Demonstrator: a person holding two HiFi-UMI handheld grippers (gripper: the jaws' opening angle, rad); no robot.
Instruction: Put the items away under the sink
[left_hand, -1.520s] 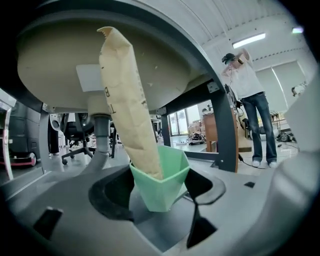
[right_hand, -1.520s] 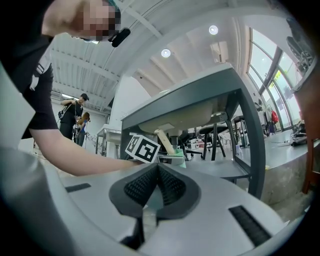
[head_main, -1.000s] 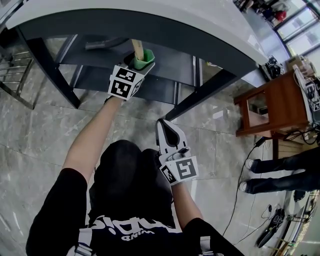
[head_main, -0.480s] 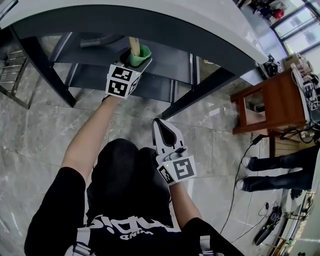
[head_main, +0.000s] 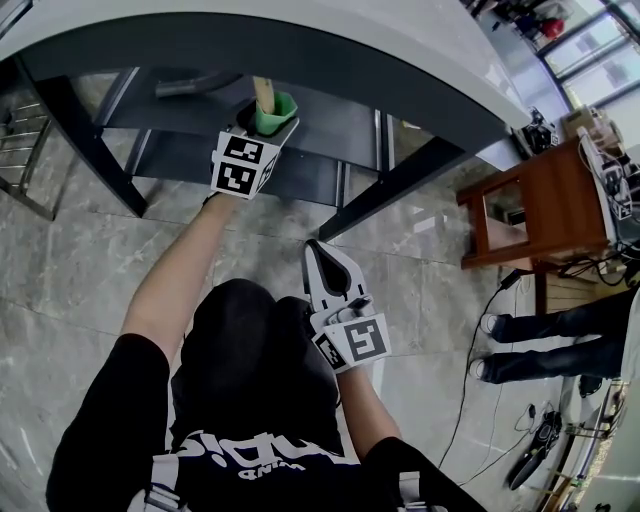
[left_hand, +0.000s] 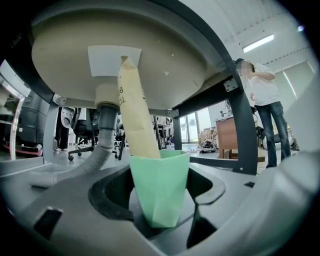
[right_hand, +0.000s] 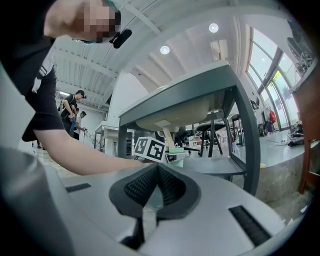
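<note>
Green cup (left_hand: 159, 187), tan tube (left_hand: 134, 117) upright inside it: located under sink basin (left_hand: 65, 55), over dark upper tier of table (head_main: 330, 125). Contact with tier not confirmable.

Your left claw (head_main: 266, 128): clenched on green cup. Your right claw (head_main: 335, 268): closed on nothing, low near your lap.

Status, judged: placement nearly complete; set-down and release not yet done.

Clearances:
- Tan tube tip close under sink basin: no room to lift.
- Drain hose (left_hand: 92, 162) just beside green cup, on your left.
- Table leg (head_main: 390, 190) well apart, right.
- Open room behind left claw: withdraw straight back.
</note>
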